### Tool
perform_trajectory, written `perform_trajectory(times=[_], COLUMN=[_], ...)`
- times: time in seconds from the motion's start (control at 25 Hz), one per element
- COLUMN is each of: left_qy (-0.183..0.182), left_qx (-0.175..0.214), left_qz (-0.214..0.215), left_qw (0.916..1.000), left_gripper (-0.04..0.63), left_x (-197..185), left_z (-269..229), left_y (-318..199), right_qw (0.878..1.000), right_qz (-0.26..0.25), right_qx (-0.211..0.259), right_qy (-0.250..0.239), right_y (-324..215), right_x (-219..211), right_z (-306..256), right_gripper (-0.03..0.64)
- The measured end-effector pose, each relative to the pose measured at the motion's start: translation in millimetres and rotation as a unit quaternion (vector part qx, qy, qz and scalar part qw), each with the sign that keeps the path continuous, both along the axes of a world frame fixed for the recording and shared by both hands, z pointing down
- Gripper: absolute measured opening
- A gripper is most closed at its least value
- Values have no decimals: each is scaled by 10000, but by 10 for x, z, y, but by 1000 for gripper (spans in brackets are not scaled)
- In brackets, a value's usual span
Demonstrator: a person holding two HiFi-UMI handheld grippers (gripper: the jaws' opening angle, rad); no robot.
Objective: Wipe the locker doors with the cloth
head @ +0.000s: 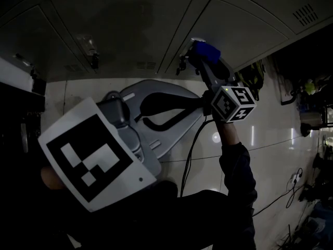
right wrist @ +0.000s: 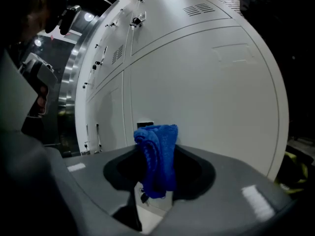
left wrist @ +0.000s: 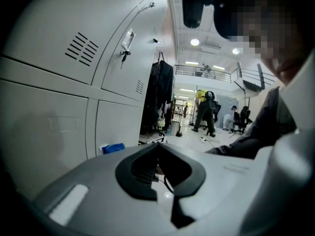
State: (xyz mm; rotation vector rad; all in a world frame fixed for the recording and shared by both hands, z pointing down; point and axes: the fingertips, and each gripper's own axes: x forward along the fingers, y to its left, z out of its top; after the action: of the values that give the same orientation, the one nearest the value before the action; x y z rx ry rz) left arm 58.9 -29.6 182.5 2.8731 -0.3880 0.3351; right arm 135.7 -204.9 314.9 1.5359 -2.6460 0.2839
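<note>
The blue cloth (head: 207,50) is bunched up between the jaws of my right gripper (head: 201,54), which is shut on it. It sits close to the lower part of a pale grey locker door (head: 234,22). In the right gripper view the cloth (right wrist: 158,159) hangs folded from the jaw tips (right wrist: 156,132), with the white locker door (right wrist: 206,82) just beyond; I cannot tell if it touches. My left gripper (head: 200,104) is held lower, away from the lockers, its tips meeting with nothing between them. The left gripper view shows those tips (left wrist: 158,145) and the cloth (left wrist: 113,148) low by the lockers (left wrist: 44,92).
Keys hang from a lock (head: 93,59) on a locker further left. A black cable (head: 191,150) runs over the shiny floor below. Dark clothes (left wrist: 160,95) hang past the locker row, and people (left wrist: 206,112) stand far off in the hall.
</note>
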Motion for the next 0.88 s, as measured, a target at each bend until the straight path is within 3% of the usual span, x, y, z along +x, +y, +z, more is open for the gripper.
perform_trajectory(times=[0.52,0.88], left_qy=[-45,-107], left_qx=[-20,-57], left_qz=[22,17], left_qw=[10000,9999], left_gripper=[-21,-20], left_x=[62,60], left_z=[48,93], left_y=[-6,-3], right_qw=[9967,9857], right_qz=[799,1656], right_qx=[-91,-226], right_qy=[133,223], right_y=[-23,-20], right_x=[907,1636], right_z=[64,187], right_gripper=[153,153])
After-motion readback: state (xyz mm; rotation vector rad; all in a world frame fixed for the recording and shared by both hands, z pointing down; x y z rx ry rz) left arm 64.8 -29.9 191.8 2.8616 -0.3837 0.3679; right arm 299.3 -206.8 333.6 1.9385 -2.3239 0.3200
